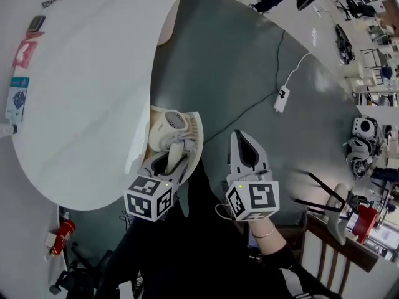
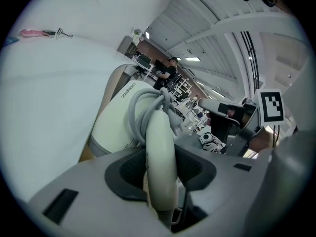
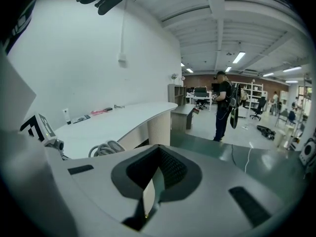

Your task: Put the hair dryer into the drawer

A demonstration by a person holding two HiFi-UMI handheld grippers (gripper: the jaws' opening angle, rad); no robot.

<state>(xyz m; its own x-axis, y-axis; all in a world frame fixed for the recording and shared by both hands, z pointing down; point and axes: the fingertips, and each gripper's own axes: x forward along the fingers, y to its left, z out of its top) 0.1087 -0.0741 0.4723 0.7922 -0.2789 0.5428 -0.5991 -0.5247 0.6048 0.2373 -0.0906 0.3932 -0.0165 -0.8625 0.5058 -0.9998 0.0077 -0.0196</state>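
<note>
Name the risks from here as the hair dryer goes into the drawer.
1. The left tongs grip the hair dryer only by its handle, so the bulky head could swing or slip out.
2. The cord, coiled loosely round the handle, could droop over the rim of the drawer and jam it on closing.
3. The head sits close to the edge of the white table and may knock it.

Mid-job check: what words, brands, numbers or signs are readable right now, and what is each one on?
On the hair dryer body: one brand word starting "Z"; the remaining letters are blurred.
Lower on the same body: smaller print, too small to read.
Blue packet and pink card on the white table: print too small to read.
Marker cubes: black-and-white square patterns, no words.
</note>
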